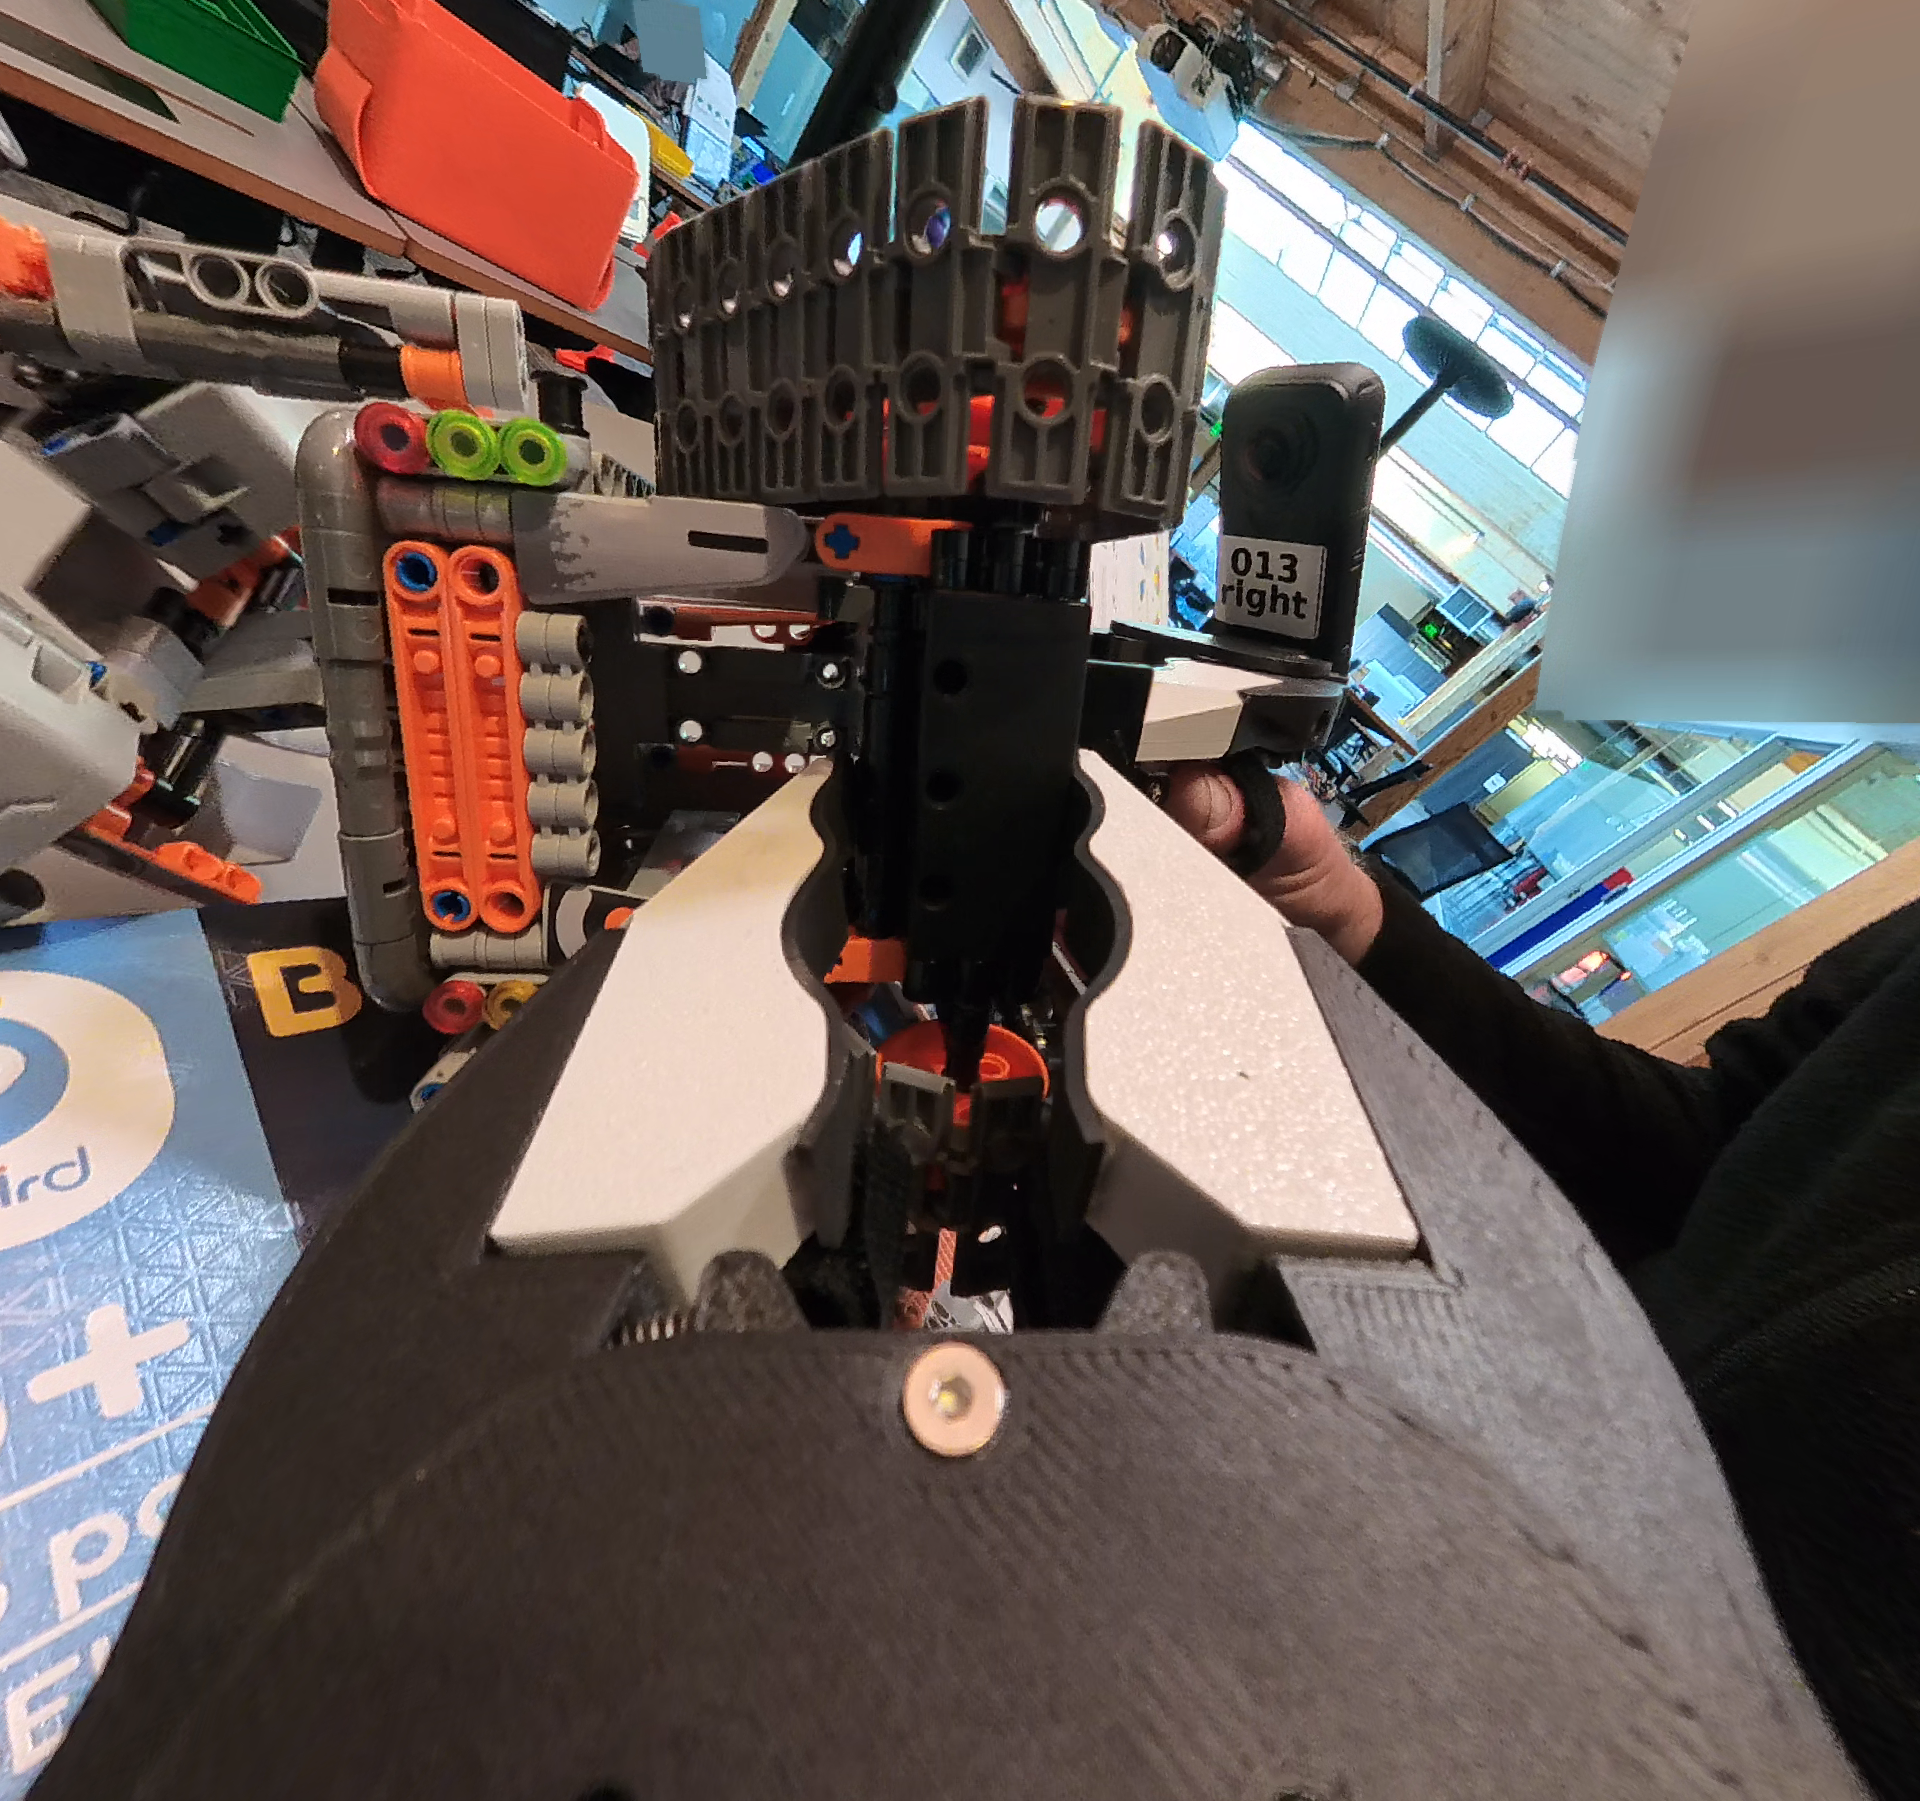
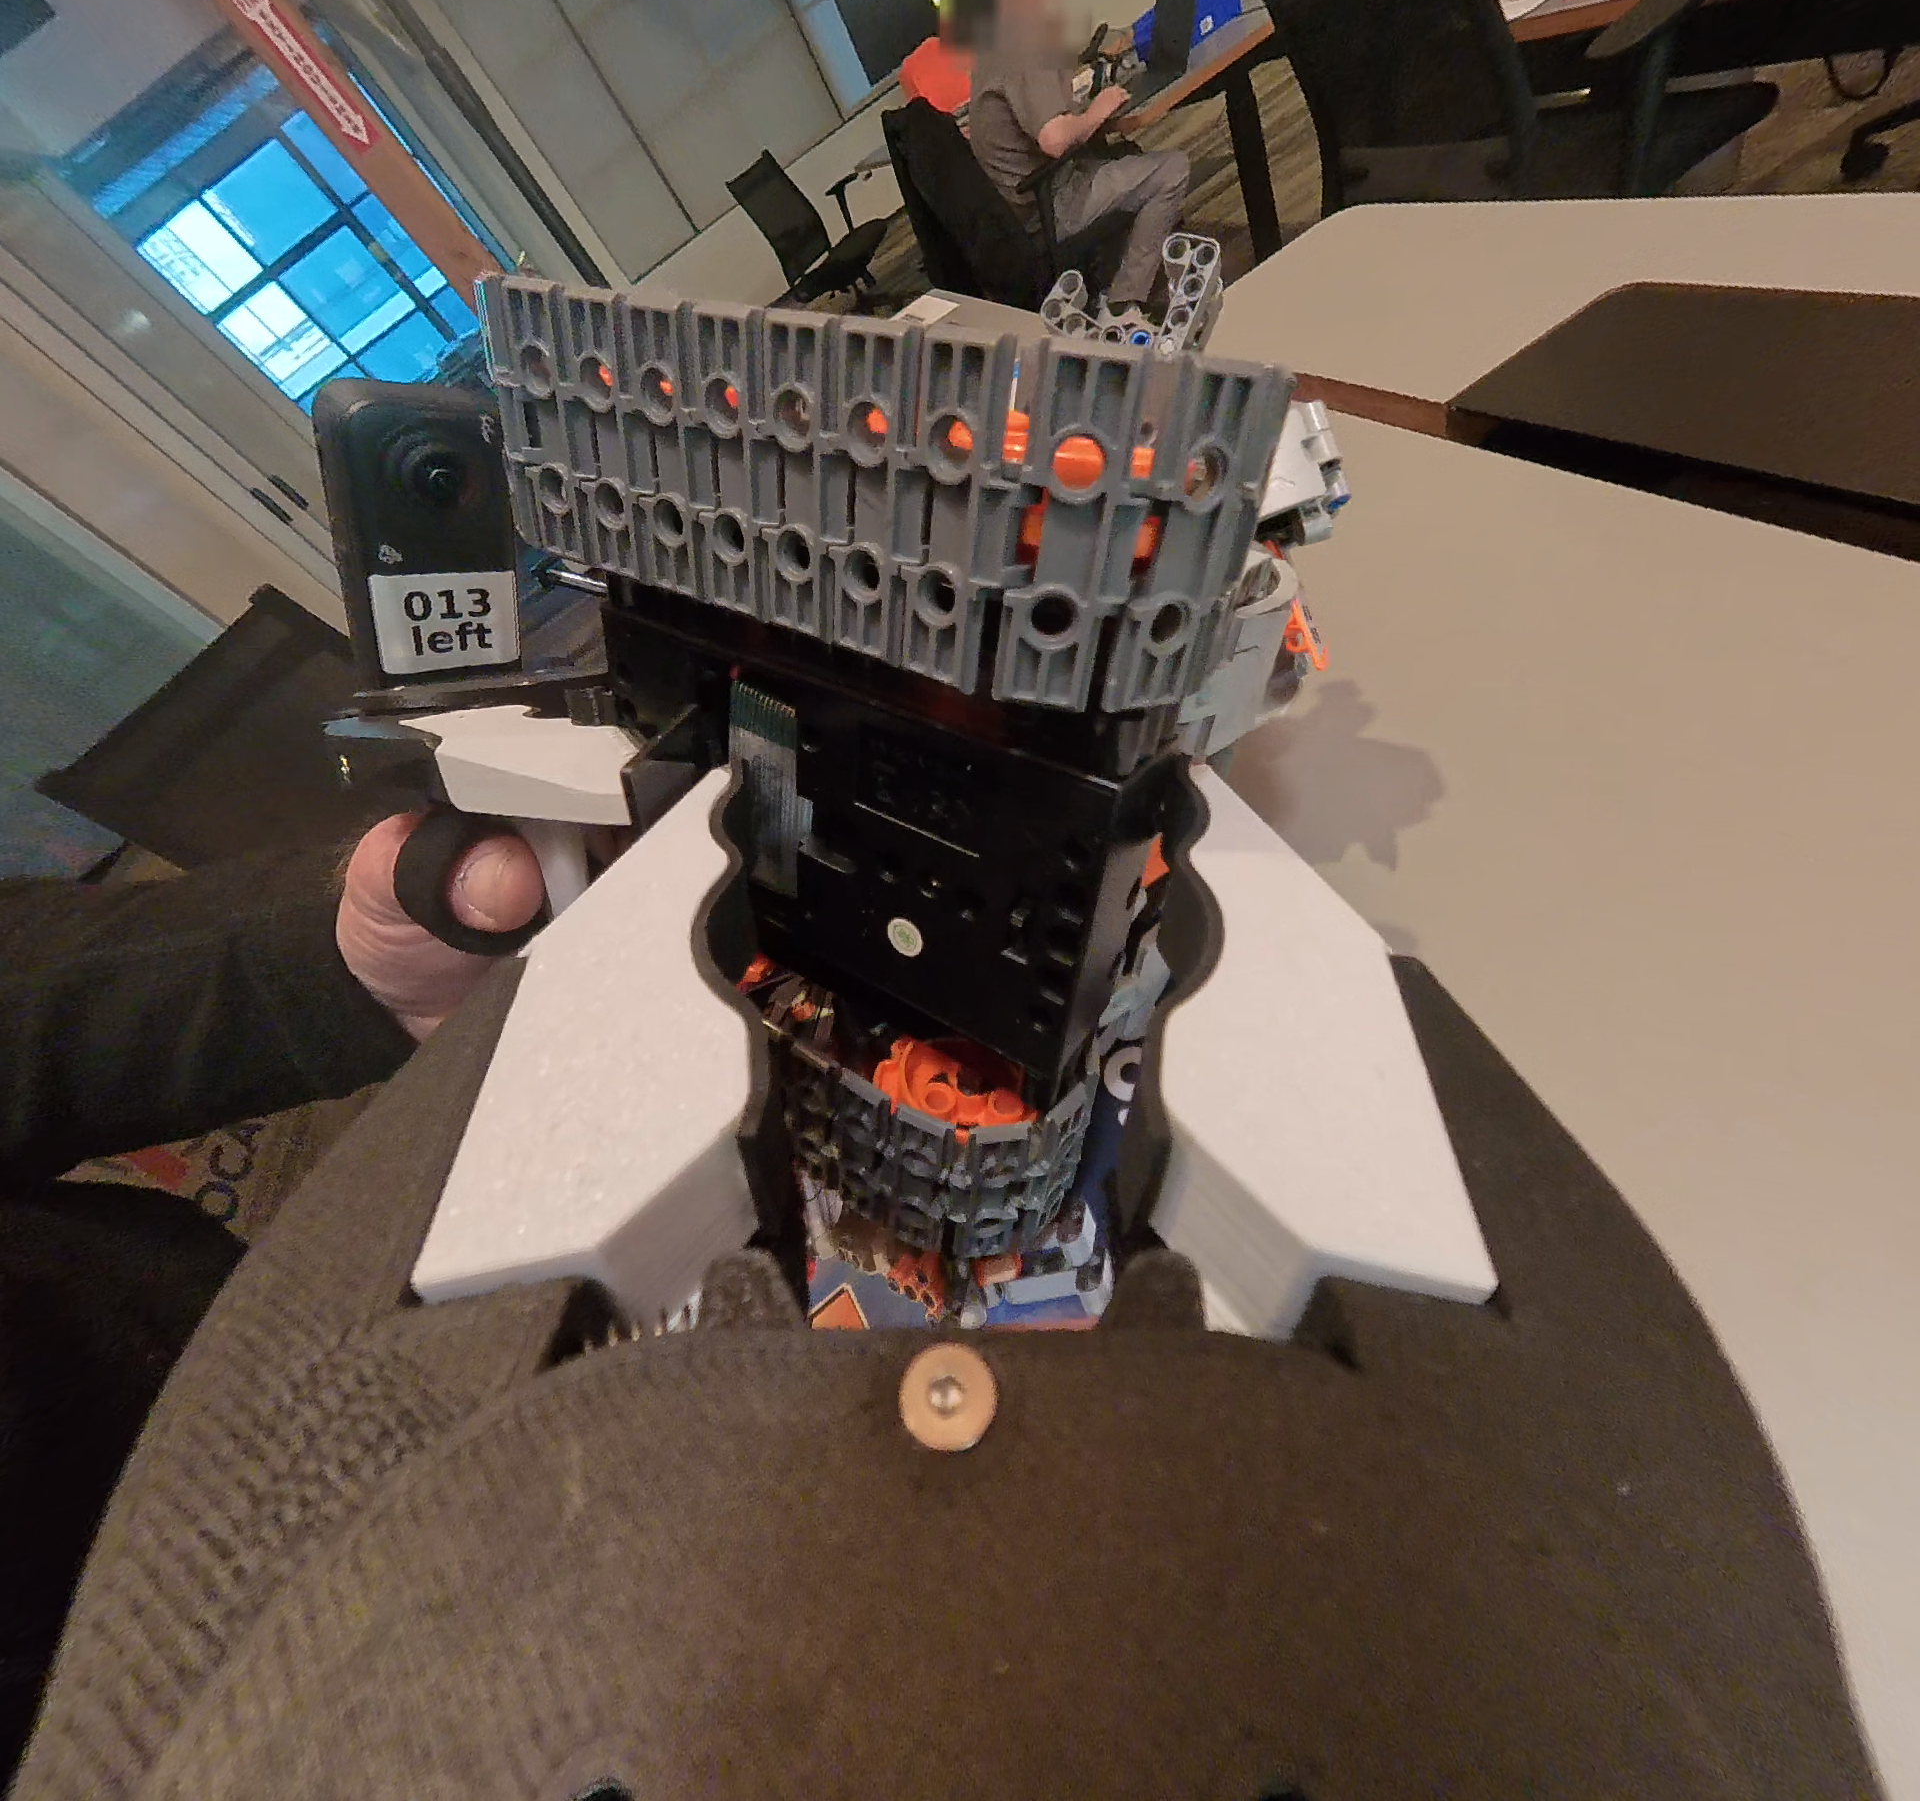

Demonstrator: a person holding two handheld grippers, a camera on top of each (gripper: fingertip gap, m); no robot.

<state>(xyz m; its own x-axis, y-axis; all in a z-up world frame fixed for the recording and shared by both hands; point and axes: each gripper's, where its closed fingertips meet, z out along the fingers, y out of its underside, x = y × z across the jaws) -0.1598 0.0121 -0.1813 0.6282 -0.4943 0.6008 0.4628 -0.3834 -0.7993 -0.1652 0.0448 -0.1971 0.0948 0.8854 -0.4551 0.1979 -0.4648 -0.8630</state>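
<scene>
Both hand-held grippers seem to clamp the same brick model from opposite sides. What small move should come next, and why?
Probably lift it slightly, both together. The left hand-held gripper and the right hand-held gripper each have fingers closed on the model's black core, below its grey track, so moving only one could twist the model.

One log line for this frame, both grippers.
left gripper: shut on black block of brick-built tracked model | right gripper: shut on same model's black block | grey track band on top
</scene>
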